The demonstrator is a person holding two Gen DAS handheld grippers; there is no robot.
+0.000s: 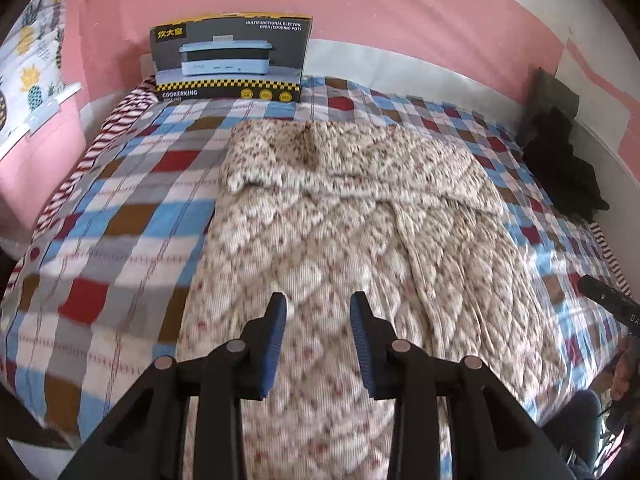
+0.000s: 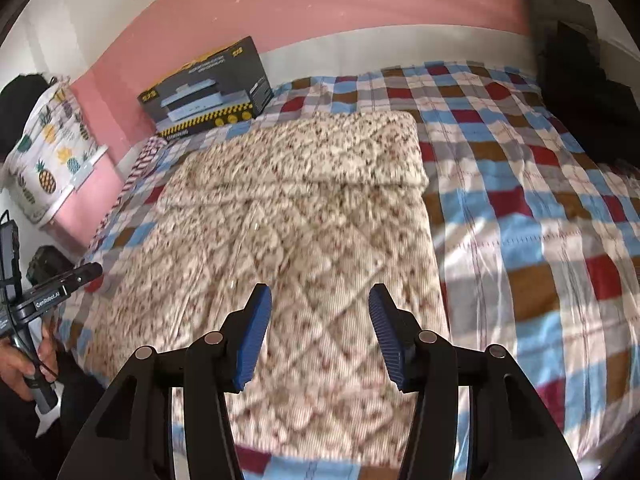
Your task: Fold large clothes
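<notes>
Both your claws, left [image 1: 318, 308] & right [image 2: 320, 300], hang apart w/ nothing held; quilted jacket [image 1: 340, 240] looks soft, bulky: pinch near hem corners

We carry two alike grippers: the left gripper [image 1: 318, 300] and right gripper [image 2: 320, 294] have black angular arms, round silver rivets at the pivots and ribbed blue pads [image 2: 254, 340]. Seen sideways, the left one's black body bears white lettering, "GenRobot.AI", and our hand [image 2: 24, 364] wraps a grey handle with a thin black cable.
</notes>
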